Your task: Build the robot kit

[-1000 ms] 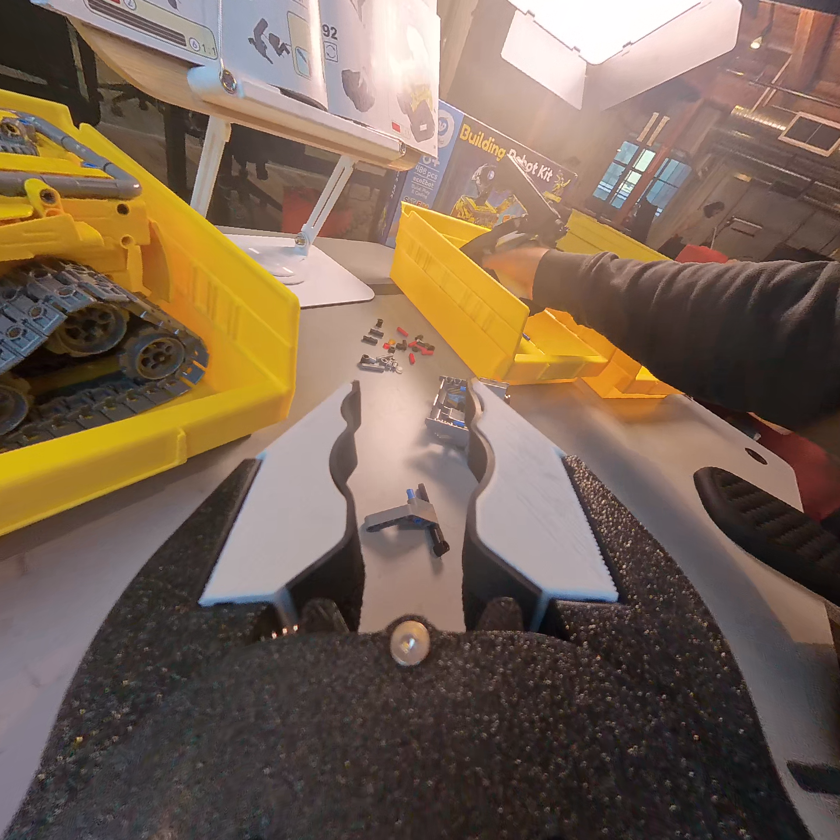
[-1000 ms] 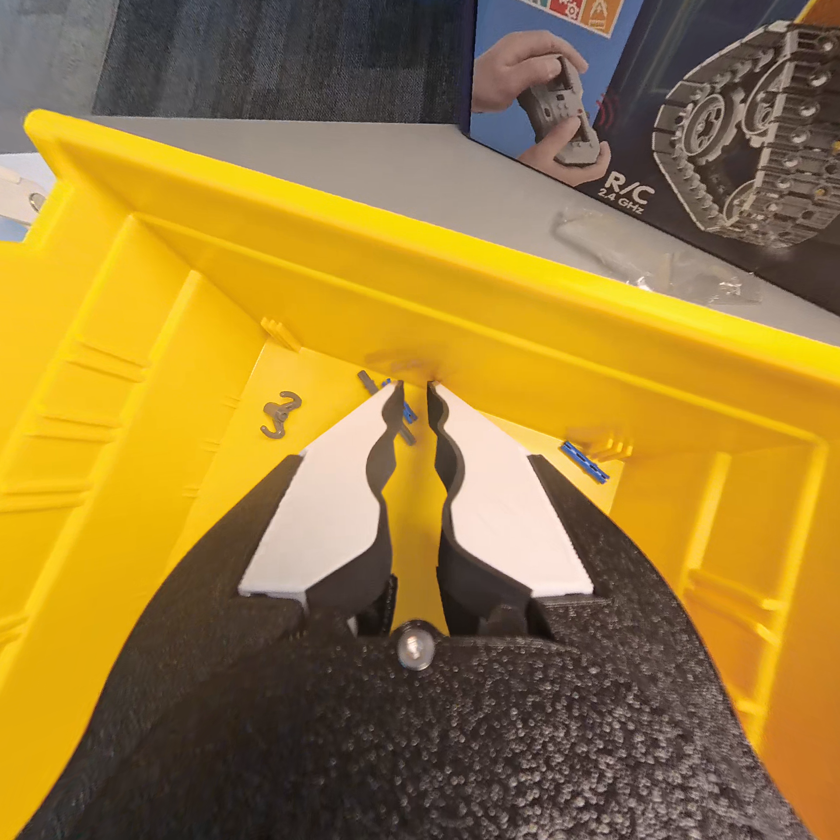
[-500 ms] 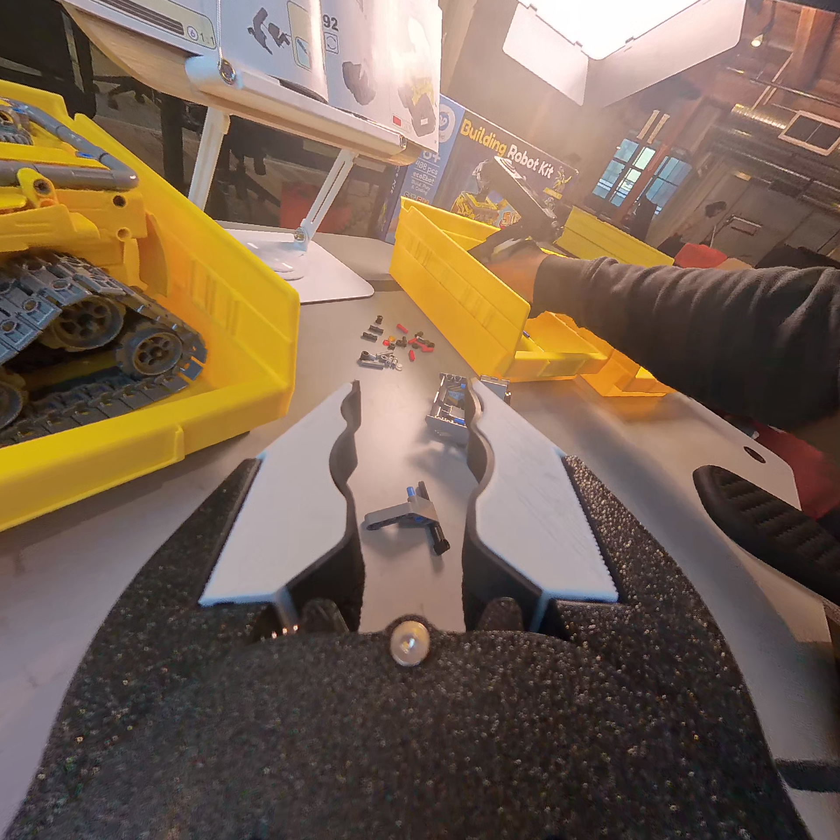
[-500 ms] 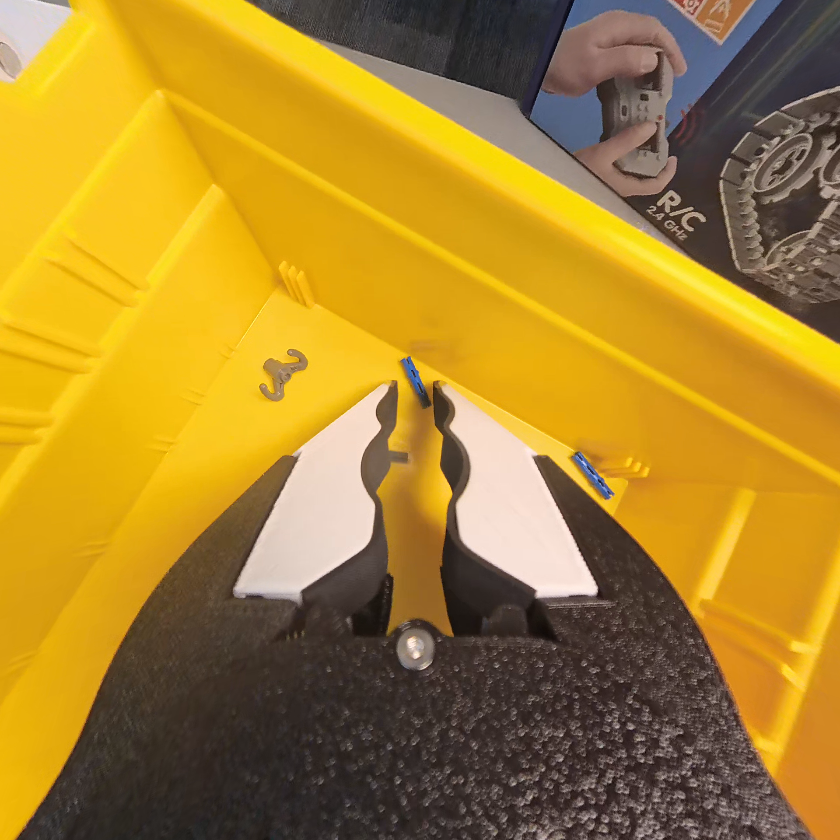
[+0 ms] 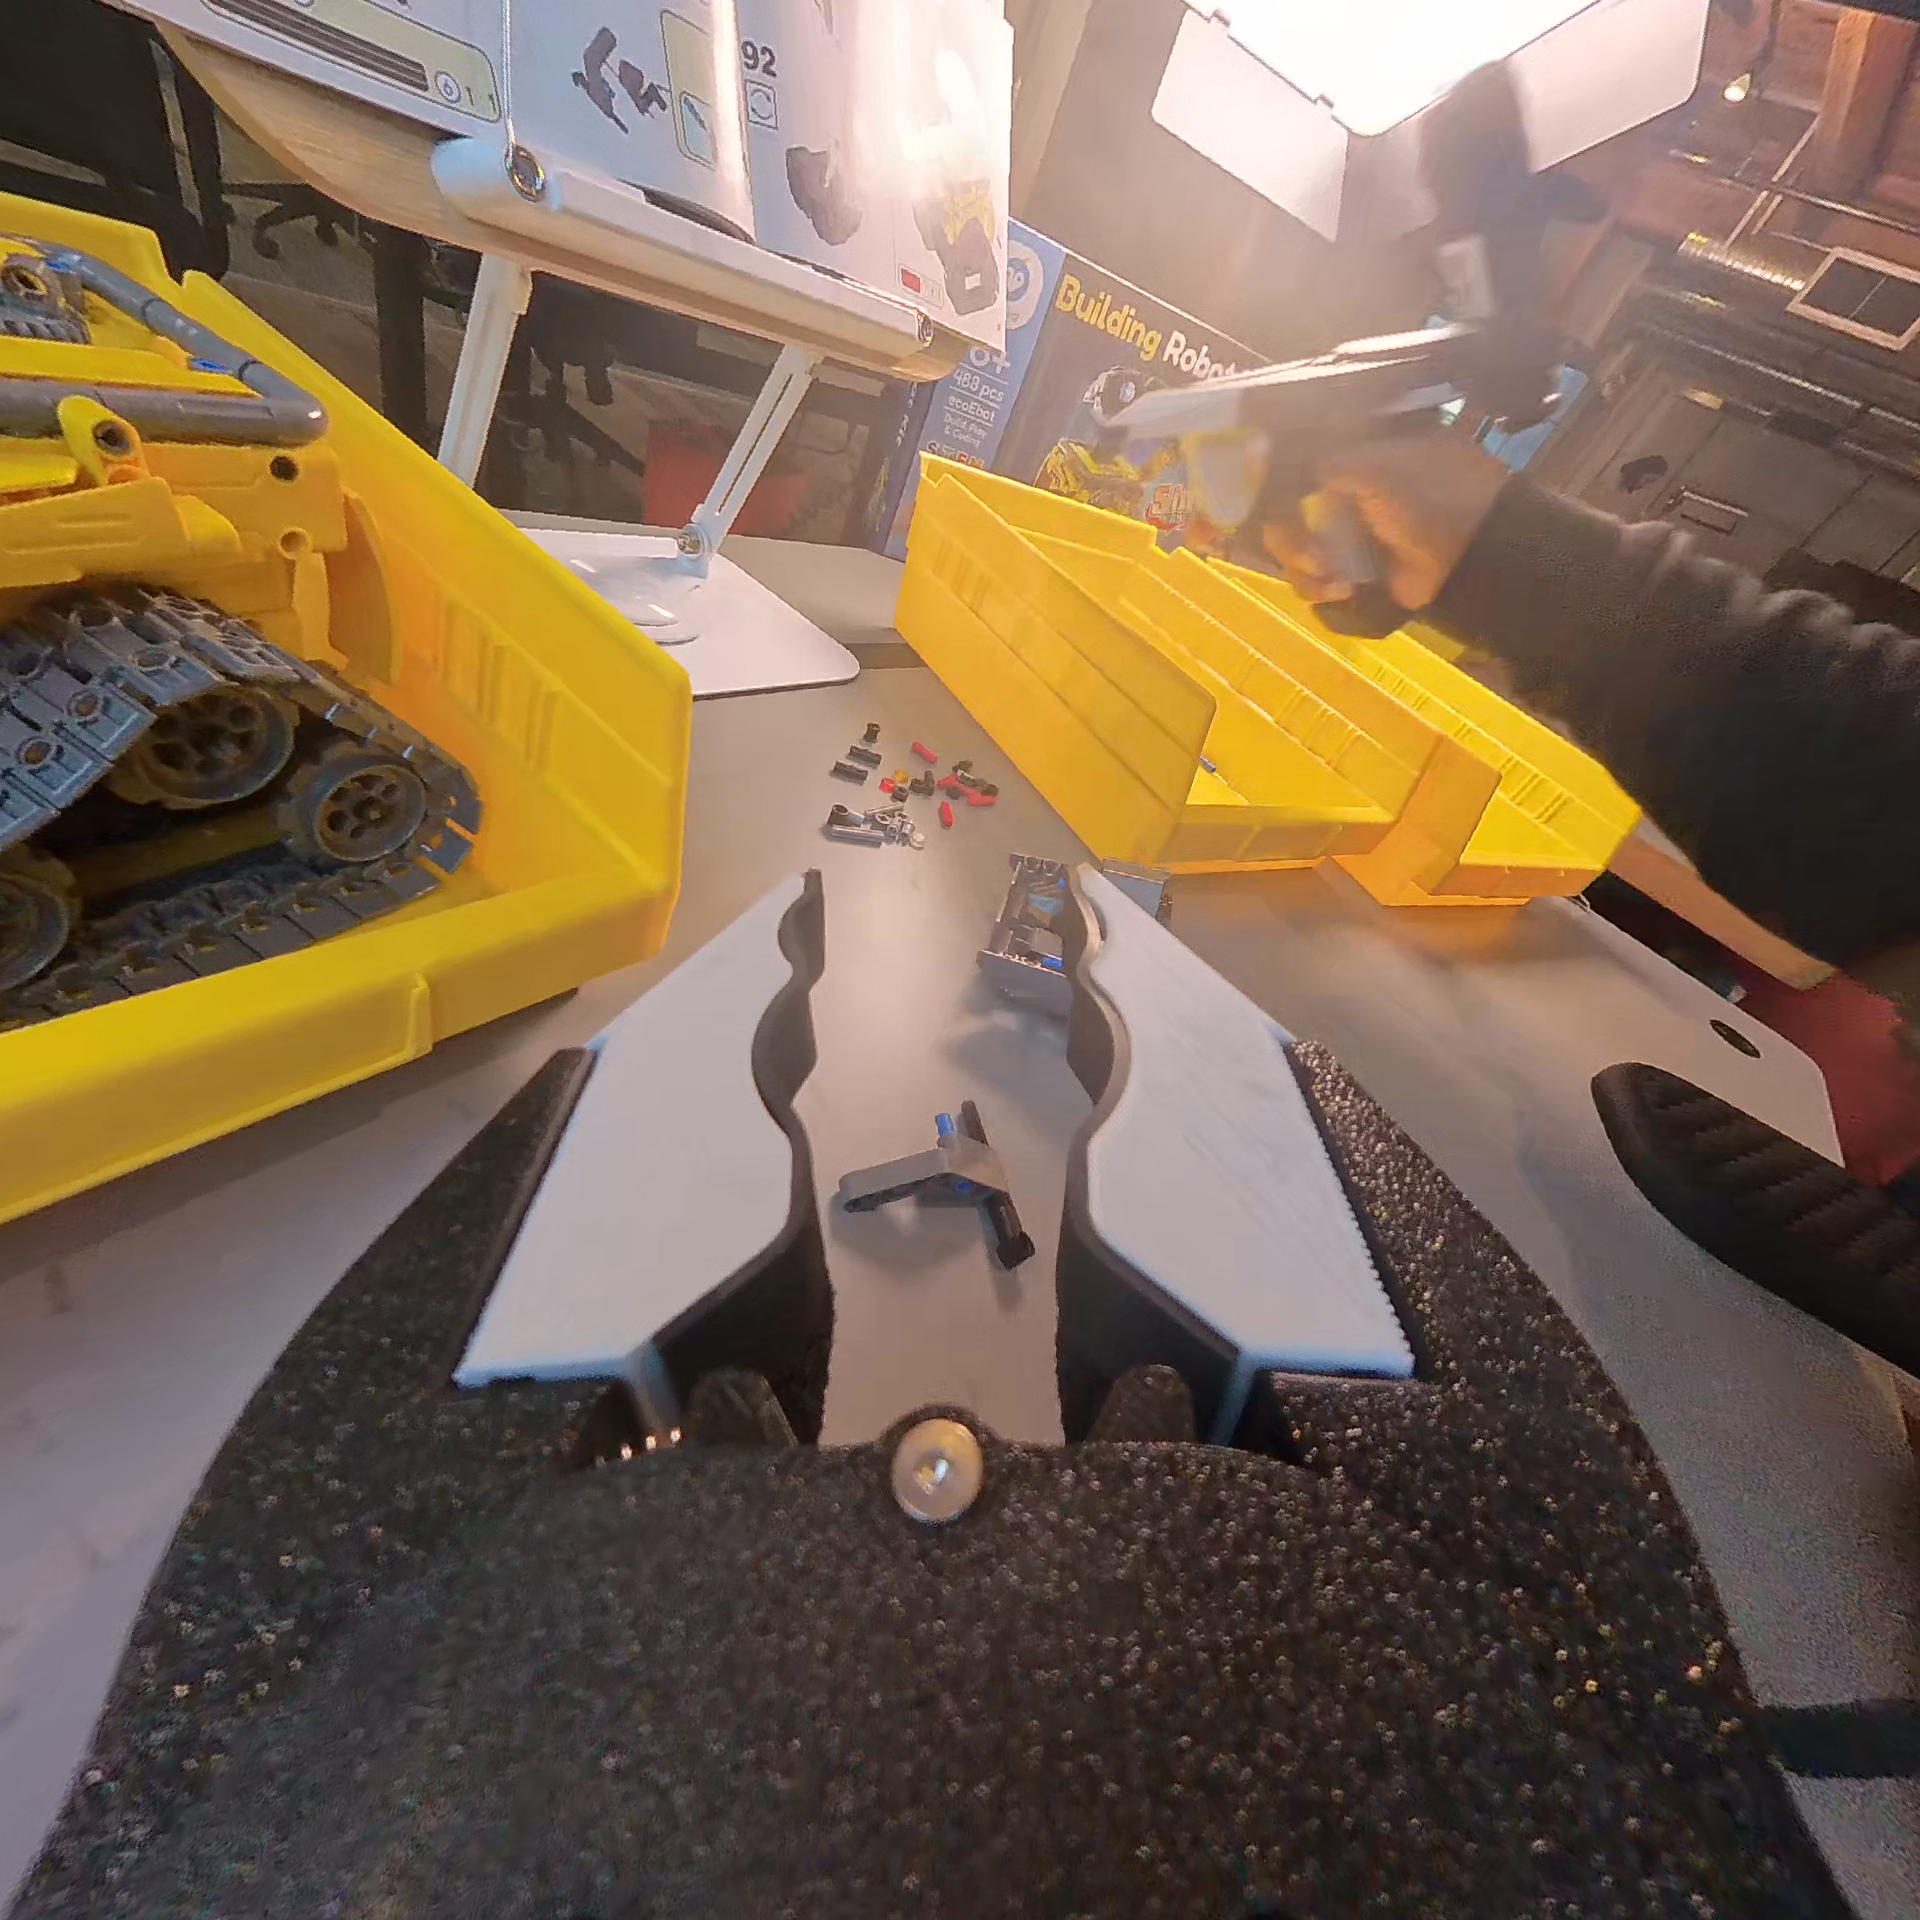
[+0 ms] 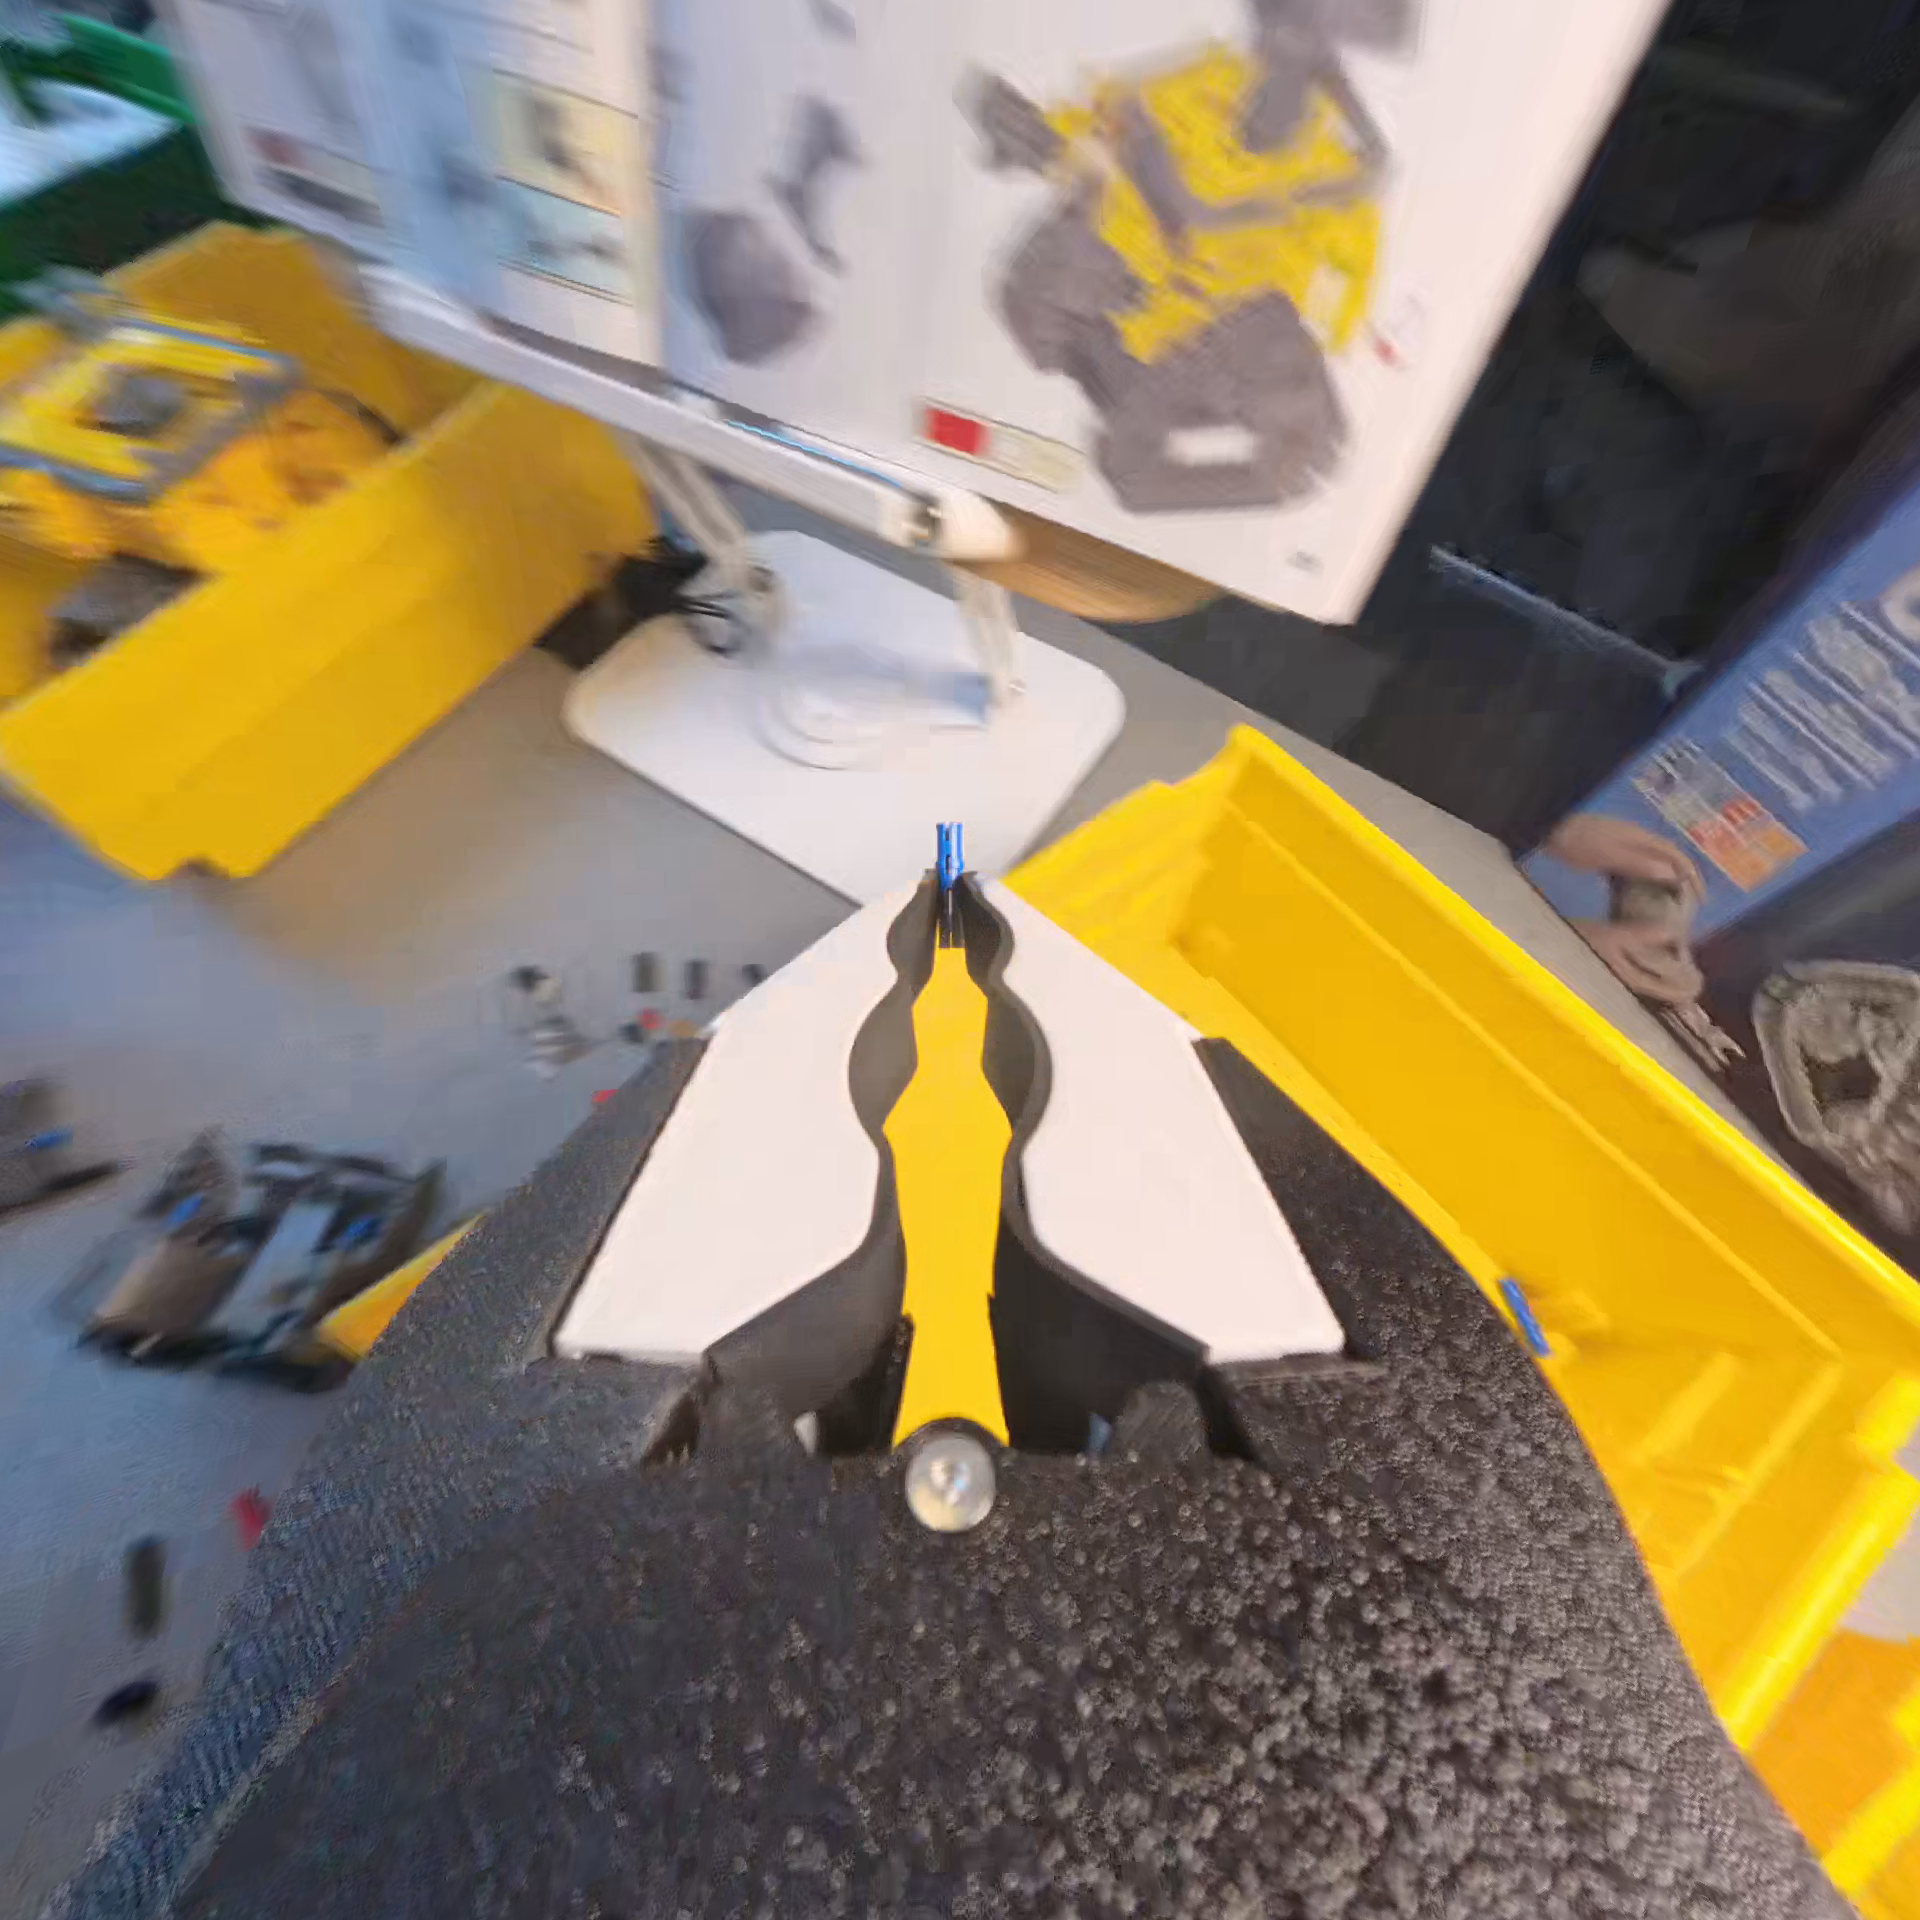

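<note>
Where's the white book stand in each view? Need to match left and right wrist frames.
Left wrist view: white book stand upper left of centre, behind the big yellow bin.
Right wrist view: stand at centre, just beyond the right gripper, blurred.
Shared landmark: the scatter of small parts on the table.

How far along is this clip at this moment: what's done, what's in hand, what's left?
Done: the tracked model sits largely built in its bin. In hand: the right gripper, above a yellow bin, pinches a blue pin. Left: the left gripper is open over a grey piece, and loose parts lie on the table.
</note>
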Motion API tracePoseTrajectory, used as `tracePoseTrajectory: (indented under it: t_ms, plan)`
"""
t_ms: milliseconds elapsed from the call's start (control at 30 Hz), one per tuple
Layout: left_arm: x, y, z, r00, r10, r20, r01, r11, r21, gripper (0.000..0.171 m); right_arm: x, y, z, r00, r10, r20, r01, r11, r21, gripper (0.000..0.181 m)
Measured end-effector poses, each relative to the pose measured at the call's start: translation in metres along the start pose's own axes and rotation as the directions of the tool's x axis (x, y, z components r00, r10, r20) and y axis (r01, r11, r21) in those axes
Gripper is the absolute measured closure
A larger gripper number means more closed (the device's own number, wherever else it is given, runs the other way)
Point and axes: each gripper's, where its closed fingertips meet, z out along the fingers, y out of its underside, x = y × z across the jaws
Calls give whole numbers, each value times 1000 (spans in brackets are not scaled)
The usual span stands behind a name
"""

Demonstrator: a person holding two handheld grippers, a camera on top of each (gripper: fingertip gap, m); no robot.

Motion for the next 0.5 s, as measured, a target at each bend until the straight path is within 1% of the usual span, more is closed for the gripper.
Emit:
tracePoseTrajectory:
  t_ms: [33,67,100,133,167,233,300,367,433,500]
  plan:
    - [1,0,0,1000,9,1,-9,1000,-1,126,-37,-9,-18,995,-64,79,62,998,28,179]
    - [1,0,0,1000,21,3,-21,1000,-4,125,-73,-9,-34,980,-139,144,135,990,37,178]
    - [3,0,0,999,37,6,-37,999,-4,125,-105,0,-48,958,-209,194,208,978,24,179]
    - [4,-1,0,998,55,7,-55,999,-3,125,-134,16,-58,935,-258,242,267,964,-4,179]
    - [6,-1,0,997,72,9,-72,997,-1,124,-157,37,-65,919,-278,281,300,953,-38,179]
    - [9,-3,0,994,108,12,-108,994,1,124,-191,84,-70,901,-266,342,321,940,-114,179]
    - [12,-4,0,988,151,18,-151,989,6,123,-209,129,-68,896,-241,372,323,930,-177,178]
    - [16,-6,0,979,201,26,-201,980,9,122,-214,164,-64,897,-244,369,337,917,-213,178]
    - [21,-6,0,968,248,28,-248,969,8,122,-217,183,-60,907,-203,369,302,924,-234,178]
    - [25,-5,1,955,294,32,-295,956,1,121,-217,191,-57,911,-199,361,295,927,-233,178]
